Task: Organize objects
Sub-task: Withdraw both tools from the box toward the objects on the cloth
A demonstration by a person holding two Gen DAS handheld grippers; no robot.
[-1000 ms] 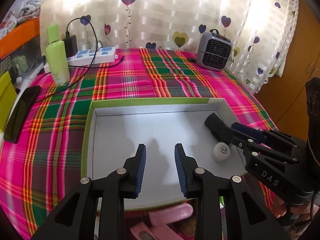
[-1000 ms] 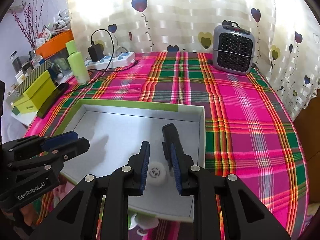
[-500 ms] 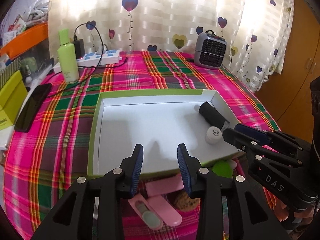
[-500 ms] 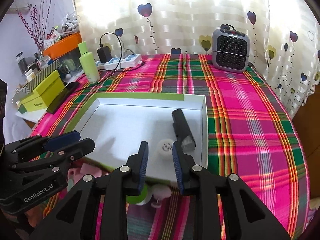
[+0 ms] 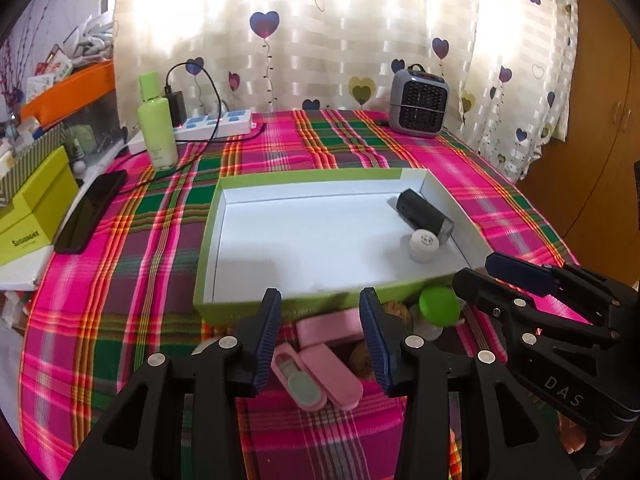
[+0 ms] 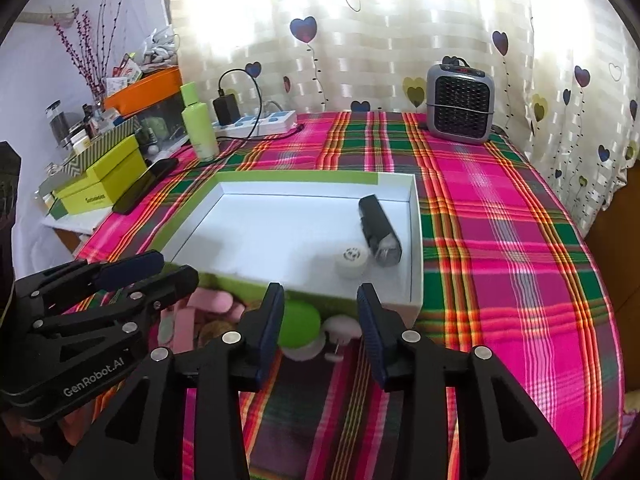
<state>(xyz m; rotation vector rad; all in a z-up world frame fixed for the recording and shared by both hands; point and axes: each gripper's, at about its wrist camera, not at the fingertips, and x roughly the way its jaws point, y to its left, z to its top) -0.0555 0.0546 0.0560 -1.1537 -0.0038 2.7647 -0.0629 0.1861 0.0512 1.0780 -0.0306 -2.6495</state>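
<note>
A bright pink and green checked cloth covers the surface point(image 5: 120, 280), with a heart curtain behind it.

On the cloth, a little pile of things waits just in front of the near wall of the green box point(image 5: 208, 264). In the pile are two pink cases point(image 5: 320, 368), a jar with a green lid point(image 5: 439, 306) and some brown lumps I cannot name. Inside the box, over at its right end, a black tube point(image 6: 378, 232) lies with its long side running toward 11 o'clock, and a small white jar point(image 6: 351, 261) sits touching it.

The left gripper point(image 5: 320, 340) hangs over the pink cases. Its jaws have just been opening, they are spread apart now, and nothing is pinched. The cases lie right under the gap, and their long sides point toward 10 o'clock, so they sit crooked to the jaws. I think the left gripper is the one nearer to them.

The right gripper point(image 6: 320, 332) has also just been opening and is spread, holding nothing. The green lid point(image 6: 298, 328) sits at about 10 o'clock from its gap, close to its left jaw. I think this gripper is nearer to that jar.

Only two things are in the box, so most of the tidying is still to do.
</note>
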